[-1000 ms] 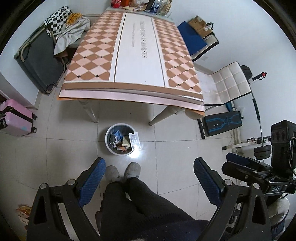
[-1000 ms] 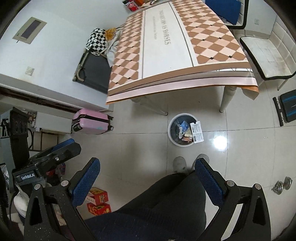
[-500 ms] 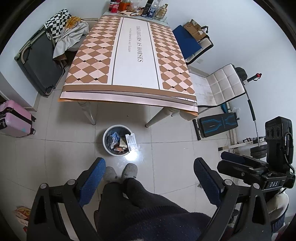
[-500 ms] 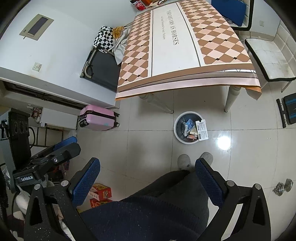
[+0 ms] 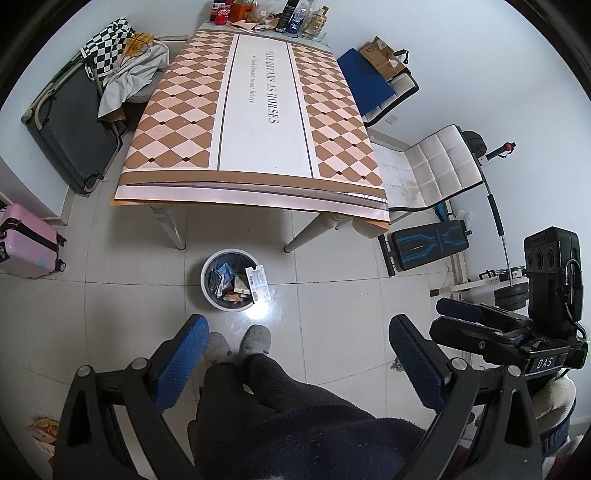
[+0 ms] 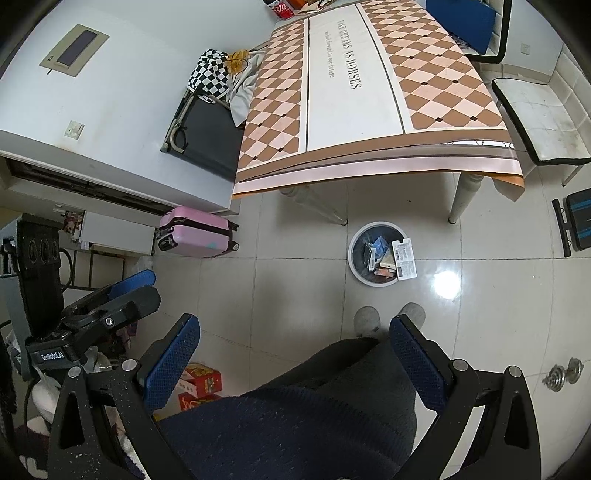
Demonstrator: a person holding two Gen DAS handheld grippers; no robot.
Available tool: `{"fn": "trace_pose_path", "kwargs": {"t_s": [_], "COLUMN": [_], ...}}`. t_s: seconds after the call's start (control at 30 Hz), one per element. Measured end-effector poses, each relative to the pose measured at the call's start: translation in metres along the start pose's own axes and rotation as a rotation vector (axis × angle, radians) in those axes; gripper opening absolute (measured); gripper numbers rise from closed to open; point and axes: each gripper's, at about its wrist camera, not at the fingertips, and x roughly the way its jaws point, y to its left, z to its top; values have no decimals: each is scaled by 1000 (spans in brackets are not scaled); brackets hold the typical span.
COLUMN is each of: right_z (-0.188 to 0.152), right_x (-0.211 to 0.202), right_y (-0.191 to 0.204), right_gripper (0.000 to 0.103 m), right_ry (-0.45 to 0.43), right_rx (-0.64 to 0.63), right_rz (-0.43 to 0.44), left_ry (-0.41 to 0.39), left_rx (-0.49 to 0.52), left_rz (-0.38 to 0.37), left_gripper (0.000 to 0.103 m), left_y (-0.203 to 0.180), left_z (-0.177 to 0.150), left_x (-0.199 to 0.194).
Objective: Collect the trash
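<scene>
A round grey trash bin (image 5: 207, 286) stands on the tiled floor in front of the table; it holds several wrappers and a white box (image 5: 259, 284) leans on its rim. It also shows in the right wrist view (image 6: 355, 264). My left gripper (image 5: 295, 341) is open and empty, high above the floor over the person's legs. My right gripper (image 6: 294, 341) is open and empty, held beside it. Each gripper shows in the other's view, the right gripper (image 5: 480, 321) at right and the left gripper (image 6: 122, 295) at left.
A table with a diamond-patterned cloth (image 5: 258, 110) carries bottles and cans (image 5: 266, 14) at its far end. White chairs (image 5: 439, 166) stand right of it, a dark folded cot (image 5: 66, 122) and pink suitcase (image 5: 26, 240) left. Red boxes (image 6: 201, 384) lie on the floor.
Both grippers have risen and drawn back from the table, so the table and bin look smaller and farther. Both stay open and empty.
</scene>
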Motion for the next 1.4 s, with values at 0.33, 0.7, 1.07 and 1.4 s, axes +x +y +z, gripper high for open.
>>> {"fn": "trace_pose_path", "kwargs": {"t_s": [0.33,0.7,1.07,1.4], "right_z": [4,4,4,3], "right_x": [4,6,6,3], "right_y": [3,-1,-3,-7], "right_gripper": [103,103,103,103], "right_ry": [4,17,15,25], "right_rx": [-1,11,13,5], "right_rz": [-5,-5,-9,-13], "left_ry": [14,29,38,41], "left_rx": [25,33,42,48], "left_rz": [-14,-25,-34,-37], "left_gripper": [100,100,100,100], "left_y": [1,-5,-3,-1], "left_z": [4,6,5,4], "left_x": [-2,1,3,3]}}
